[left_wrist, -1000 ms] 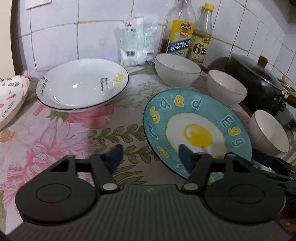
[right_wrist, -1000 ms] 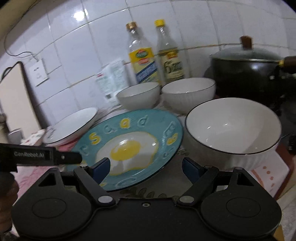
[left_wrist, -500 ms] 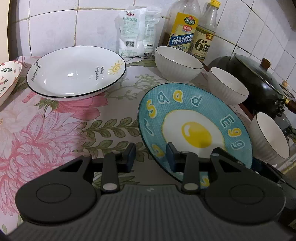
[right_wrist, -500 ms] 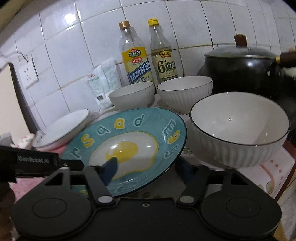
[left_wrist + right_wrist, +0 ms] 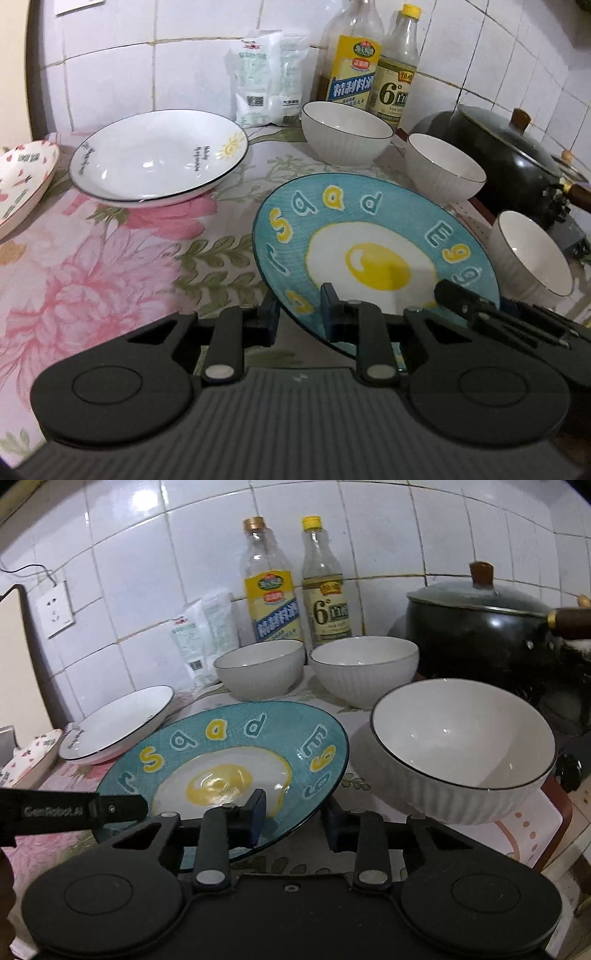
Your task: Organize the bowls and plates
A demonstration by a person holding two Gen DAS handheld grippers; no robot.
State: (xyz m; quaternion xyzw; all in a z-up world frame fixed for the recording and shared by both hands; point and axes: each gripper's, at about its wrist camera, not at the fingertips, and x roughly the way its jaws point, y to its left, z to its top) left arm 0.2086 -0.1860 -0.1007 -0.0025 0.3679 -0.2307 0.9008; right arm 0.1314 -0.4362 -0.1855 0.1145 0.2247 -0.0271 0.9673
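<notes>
We have both tongs closing onto the egg plate: left gripper and right gripper pinch its near rim. The three white bowls sit empty.

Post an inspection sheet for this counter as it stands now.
Surface: floral cloth covers the counter.
Job's things: blue egg plate at the front; white sun-print plate and pink-patterned plate to the left; back bowl, middle bowl and near bowl, all upright and apart.
Clutter: yellow-label bottle, yellow-capped bottle, white bag, black lidded pot.
Grippers: left tool and right tool have just been closing. Each has a pad on either side of the blue egg plate's rim and appears to grip it.
Cables: thin wire on the wall above the socket.
Surroundings: white tiled wall.
</notes>
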